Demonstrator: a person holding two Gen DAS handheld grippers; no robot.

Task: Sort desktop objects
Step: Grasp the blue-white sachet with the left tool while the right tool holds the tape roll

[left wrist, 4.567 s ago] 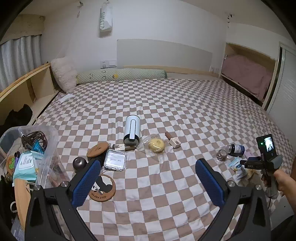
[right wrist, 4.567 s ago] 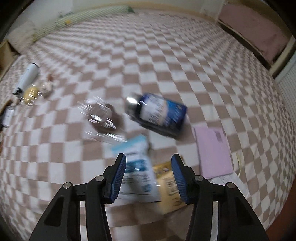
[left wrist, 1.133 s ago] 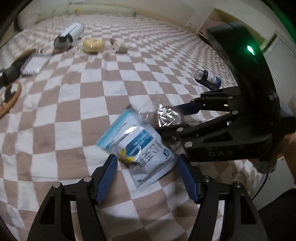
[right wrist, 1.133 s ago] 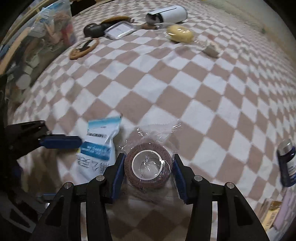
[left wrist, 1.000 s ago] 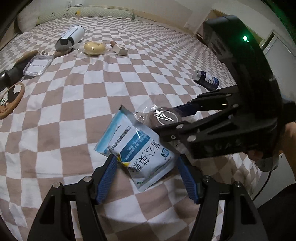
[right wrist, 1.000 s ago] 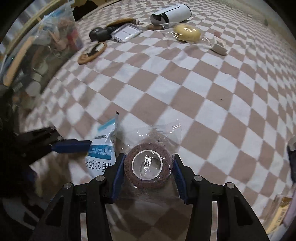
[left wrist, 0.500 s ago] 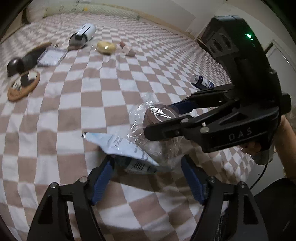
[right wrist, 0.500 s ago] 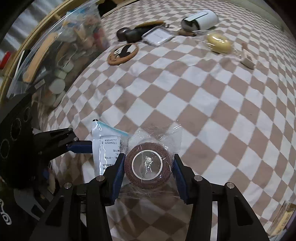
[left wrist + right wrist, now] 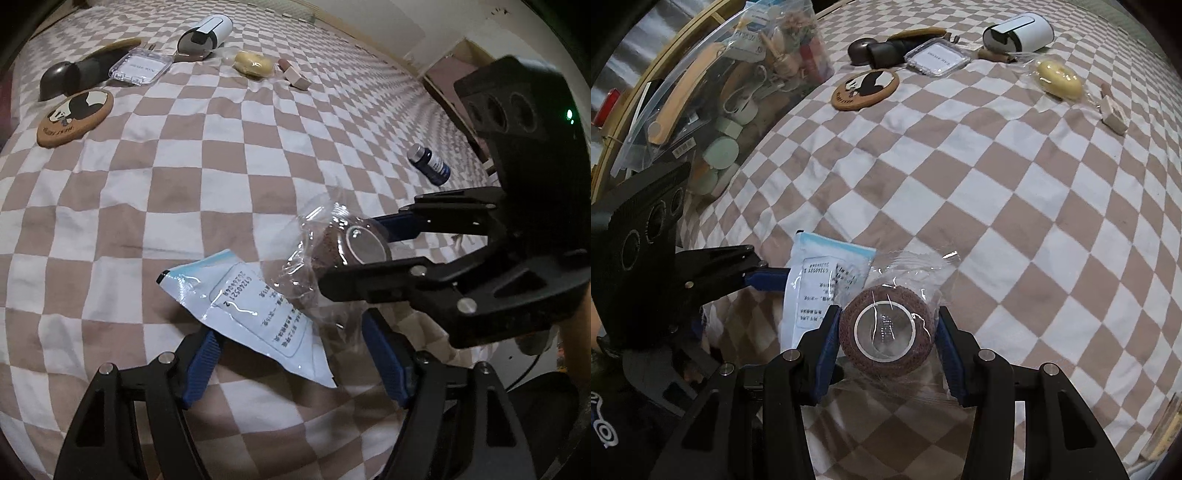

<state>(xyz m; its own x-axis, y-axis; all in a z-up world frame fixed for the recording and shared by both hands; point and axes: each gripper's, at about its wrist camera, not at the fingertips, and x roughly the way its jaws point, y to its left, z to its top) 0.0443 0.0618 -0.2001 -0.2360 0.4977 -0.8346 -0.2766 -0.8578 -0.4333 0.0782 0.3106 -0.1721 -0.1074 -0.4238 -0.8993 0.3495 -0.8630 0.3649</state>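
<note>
My right hand-held gripper [image 9: 884, 338] is clamping the cellophane-wrapped brown tape roll [image 9: 886, 332]; my left hand-held gripper [image 9: 291, 352] is pinching the white-and-blue flat sachet [image 9: 255, 306]. Both probably go into the clear plastic bin [image 9: 713, 107] at ten o'clock.

black left gripper [image 9: 291, 363] and right gripper [image 9: 884, 341]: blue ribbed pads, silver screws (green light on one)
</note>
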